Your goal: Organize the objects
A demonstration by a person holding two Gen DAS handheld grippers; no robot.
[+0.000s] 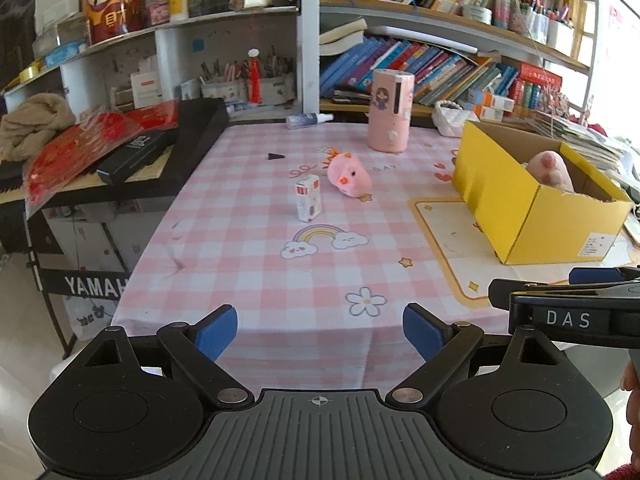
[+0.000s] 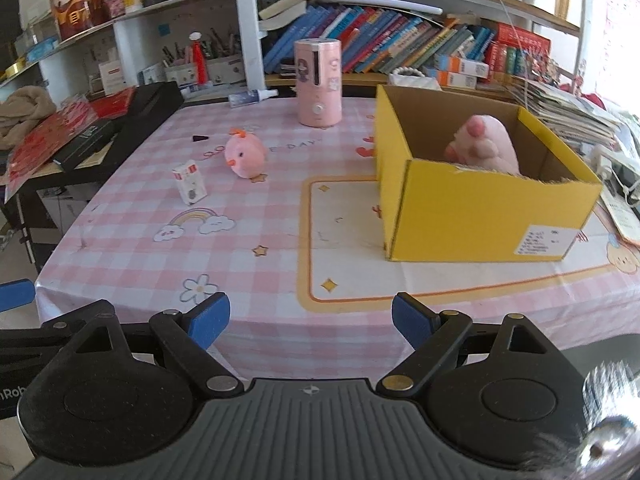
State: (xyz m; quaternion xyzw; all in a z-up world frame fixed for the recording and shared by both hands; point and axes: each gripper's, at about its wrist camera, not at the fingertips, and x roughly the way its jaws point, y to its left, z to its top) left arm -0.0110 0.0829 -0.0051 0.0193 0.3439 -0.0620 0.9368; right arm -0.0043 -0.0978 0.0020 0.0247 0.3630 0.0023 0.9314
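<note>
A yellow cardboard box (image 2: 480,216) (image 1: 532,216) stands on the right of the pink checked tablecloth (image 2: 160,264), with a pink plush paw (image 2: 484,144) (image 1: 550,170) inside it. Left of the box lie a small pink plush chick (image 2: 245,156) (image 1: 348,178) and a little white carton (image 2: 190,182) (image 1: 309,197) standing upright. A pink cylinder device (image 2: 319,82) (image 1: 391,110) stands farther back. My left gripper (image 1: 320,330) and right gripper (image 2: 311,320) both hover open over the table's near edge, nothing between the blue pads. The right gripper's body shows at the left wrist view's right edge.
A small black triangular piece (image 2: 200,138) and a spray bottle (image 2: 252,97) lie near the back. A black keyboard (image 1: 132,156) with red packets stands left of the table. Bookshelves fill the rear. Stacked papers (image 2: 560,112) sit to the right of the box.
</note>
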